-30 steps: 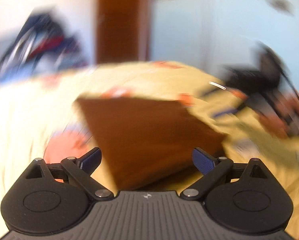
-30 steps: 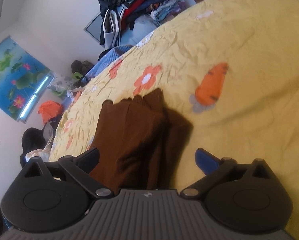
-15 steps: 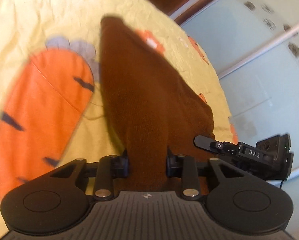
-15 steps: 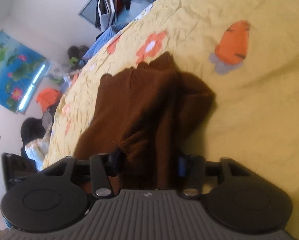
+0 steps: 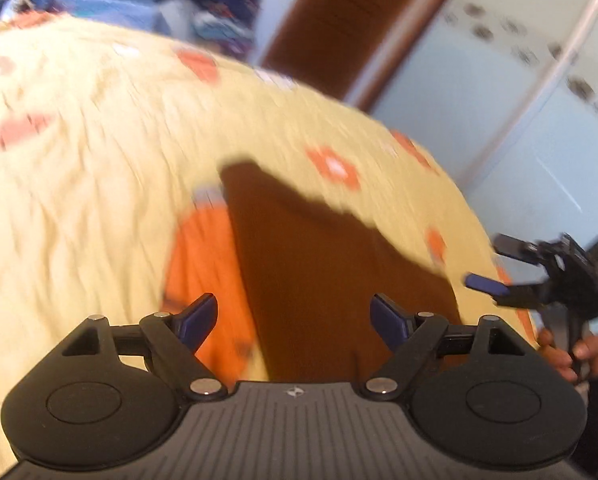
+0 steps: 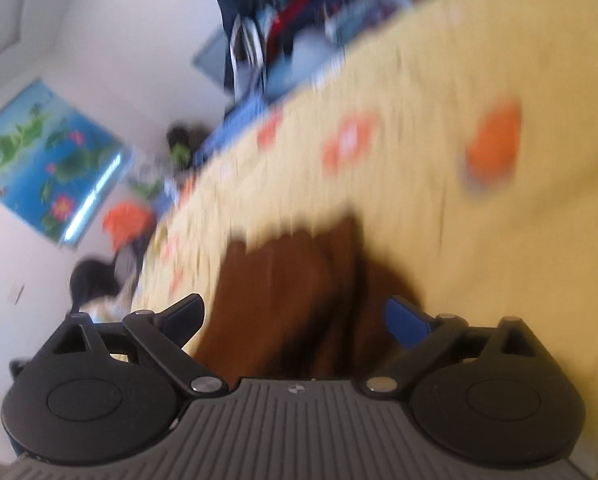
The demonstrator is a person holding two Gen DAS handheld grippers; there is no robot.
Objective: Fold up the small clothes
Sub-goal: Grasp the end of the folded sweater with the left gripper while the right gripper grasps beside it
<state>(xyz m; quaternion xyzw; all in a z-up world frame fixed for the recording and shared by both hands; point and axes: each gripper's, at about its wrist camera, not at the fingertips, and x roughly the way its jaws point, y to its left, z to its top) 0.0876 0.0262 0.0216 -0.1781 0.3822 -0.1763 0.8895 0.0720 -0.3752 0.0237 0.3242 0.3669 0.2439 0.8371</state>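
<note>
**Two claws off the cloth**

Two things fill both views: the yellow bedspread [image 5: 99, 200] and, at lower centre, the brown garment [image 5: 319, 272] lying flat on it, partly over an orange carrot print [image 5: 203, 280]. Your left gripper [image 5: 295, 318] and right gripper [image 6: 295, 320] have just been opening; their jaws now stand apart with nothing pinched, probably so the fold stays put.

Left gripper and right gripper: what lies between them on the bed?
In the left wrist view, the brown garment on the yellow bedspread fills the stretch between the left gripper and the right gripper. Both have just opened and hold nothing.
</note>
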